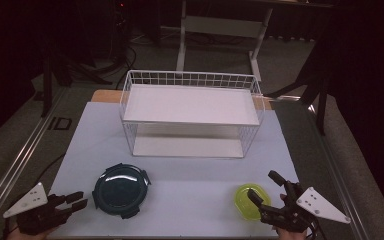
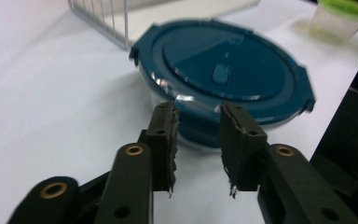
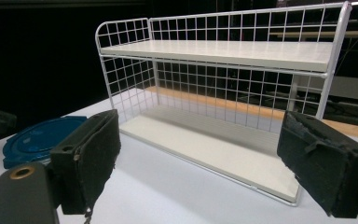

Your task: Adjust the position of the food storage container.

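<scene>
Two hand-held grippers wait at the near edge of the table, one beside each container.

At far left the left gripper [image 1: 77,199] lies low and almost level, its fingers [image 2: 164,135] aimed rightward at the teal-lidded round container [image 1: 120,190]; they stand narrowly apart with nothing between them, just short of its rim. The container sits flat, lid up, near the table's [image 1: 190,170] front left; being round, it has no long axis. Behind the middle stands the white wire rack [image 1: 190,112]. At right the lime-lidded cup [image 1: 252,201] sits just beside the right gripper [image 1: 262,187], tilted up-left, fingers wide apart and empty.
</scene>
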A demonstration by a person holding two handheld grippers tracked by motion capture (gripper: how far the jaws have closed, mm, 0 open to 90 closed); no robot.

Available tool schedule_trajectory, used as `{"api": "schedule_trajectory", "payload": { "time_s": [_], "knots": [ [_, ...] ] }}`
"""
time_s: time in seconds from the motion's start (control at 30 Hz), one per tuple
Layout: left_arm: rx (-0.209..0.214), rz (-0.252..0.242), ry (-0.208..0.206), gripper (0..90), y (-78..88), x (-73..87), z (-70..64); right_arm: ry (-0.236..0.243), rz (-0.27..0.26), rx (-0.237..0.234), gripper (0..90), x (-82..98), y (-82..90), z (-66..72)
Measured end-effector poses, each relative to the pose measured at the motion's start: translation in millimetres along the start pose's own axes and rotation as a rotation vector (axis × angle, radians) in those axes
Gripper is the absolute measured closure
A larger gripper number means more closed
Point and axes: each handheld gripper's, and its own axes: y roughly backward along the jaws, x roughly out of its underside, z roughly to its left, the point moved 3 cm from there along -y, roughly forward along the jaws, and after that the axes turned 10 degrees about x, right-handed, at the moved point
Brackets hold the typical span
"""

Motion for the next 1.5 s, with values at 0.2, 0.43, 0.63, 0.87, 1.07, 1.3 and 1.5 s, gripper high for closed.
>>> {"api": "schedule_trajectory", "payload": {
  "time_s": [0.2, 0.43, 0.63, 0.87, 1.07, 1.3, 1.5],
  "knots": [
    [-0.039, 0.067, -0.037, 89.0, -7.6, 3.2, 0.1, 0.000, -0.001, 0.003, 12.8, 0.3, 0.7, -0.8],
    [-0.031, 0.078, -0.050, 89.1, -12.0, 0.6, -0.4, -0.001, 0.001, 0.002, 12.8, 1.1, 0.4, -1.4],
    [-0.038, 0.103, -0.067, 89.1, -20.5, 0.8, -1.3, -0.001, 0.004, 0.000, 12.8, 1.4, 0.6, -1.4],
    [-0.023, 0.103, -0.056, 89.3, -27.6, -4.0, 1.7, 0.003, 0.010, -0.008, 12.8, 2.1, -1.0, -0.8],
    [-0.004, 0.108, -0.062, 89.3, -40.2, -11.9, 5.2, 0.001, 0.008, -0.010, 12.8, 2.2, -0.5, -0.8],
    [-0.012, 0.103, -0.052, 89.3, -48.6, -17.6, 10.3, 0.001, 0.011, -0.016, 12.8, 2.7, -0.9, -0.8],
    [-0.009, 0.099, -0.039, 89.4, -58.0, -23.2, 12.4, 0.007, 0.020, -0.022, 12.8, 3.2, -2.5, 1.5]
  ]
}}
